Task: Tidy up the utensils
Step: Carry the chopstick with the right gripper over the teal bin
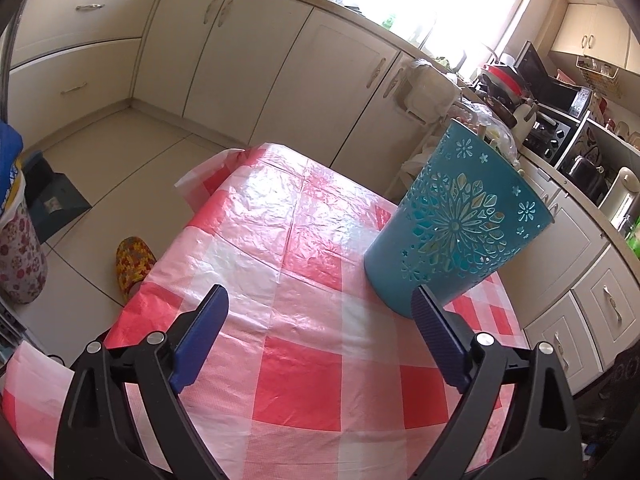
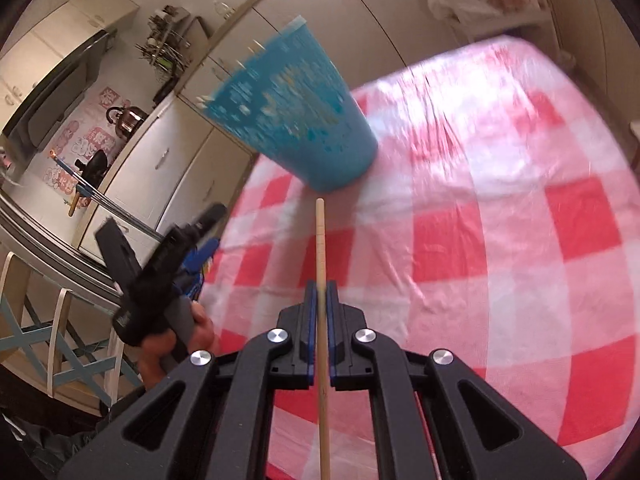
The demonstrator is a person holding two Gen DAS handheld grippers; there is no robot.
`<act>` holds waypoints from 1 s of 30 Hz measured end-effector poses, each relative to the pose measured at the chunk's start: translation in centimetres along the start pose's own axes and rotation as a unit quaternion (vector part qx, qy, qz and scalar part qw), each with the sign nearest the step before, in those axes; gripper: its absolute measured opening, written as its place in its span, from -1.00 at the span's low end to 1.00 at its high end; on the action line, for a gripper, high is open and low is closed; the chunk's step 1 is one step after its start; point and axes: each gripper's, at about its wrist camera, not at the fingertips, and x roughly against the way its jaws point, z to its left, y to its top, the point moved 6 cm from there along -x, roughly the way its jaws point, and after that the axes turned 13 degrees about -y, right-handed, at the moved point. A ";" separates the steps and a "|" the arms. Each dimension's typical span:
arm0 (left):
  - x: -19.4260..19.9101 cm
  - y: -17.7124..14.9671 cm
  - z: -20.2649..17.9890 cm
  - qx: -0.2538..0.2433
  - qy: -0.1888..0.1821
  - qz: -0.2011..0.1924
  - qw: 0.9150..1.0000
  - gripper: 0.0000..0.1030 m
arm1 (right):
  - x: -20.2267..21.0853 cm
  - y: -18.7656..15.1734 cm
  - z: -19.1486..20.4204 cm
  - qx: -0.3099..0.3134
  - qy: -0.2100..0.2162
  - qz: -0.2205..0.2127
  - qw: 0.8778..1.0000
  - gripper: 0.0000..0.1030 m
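Fingers of the right gripper (image 2: 319, 292) are pressed together on one thin, pale wooden chopstick (image 2: 320, 248), its tip pointing at the foot of the single teal cut-out holder (image 2: 292, 108). Fingers of the left gripper (image 1: 320, 300) are spread wide and hold nothing, with that holder (image 1: 452, 216) just beyond the right finger, standing near the far right edge of the red-checked table (image 1: 304, 360).

A teal cutout-flower metal utensil holder (image 1: 456, 220) stands on a red, pink and white checked plastic tablecloth (image 1: 304, 364); the pale wooden chopstick (image 2: 321, 256) sits between blue pads (image 2: 310, 316) on black frames; a yellow-and-red patterned slipper (image 1: 134, 264) lies on beige floor tiles (image 1: 120, 152)
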 end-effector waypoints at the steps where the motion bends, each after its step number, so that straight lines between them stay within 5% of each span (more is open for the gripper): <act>1: 0.0 0.0 0.0 0.000 0.000 0.000 1.000 0.72 | 0.8 0.5 0.6 -0.002 0.010 -0.012 1.000 -0.89; 10: -0.3 -0.1 -0.1 0.002 -0.001 0.005 1.000 0.73 | 9.4 7.9 6.2 0.002 0.064 -0.153 0.986 -0.89; 21: -0.6 -0.2 -0.3 -0.007 0.017 0.013 1.000 0.75 | 13.2 17.8 12.1 0.046 -0.014 -0.349 0.936 -0.89; 26: -0.7 -0.3 -0.4 -0.011 0.024 0.016 1.000 0.76 | 12.4 20.9 12.9 0.032 -0.044 -0.398 0.916 -0.89; 30: -0.6 -0.4 -0.4 -0.011 0.025 0.017 0.999 0.77 | 10.0 22.6 12.4 0.013 -0.065 -0.400 0.914 -0.89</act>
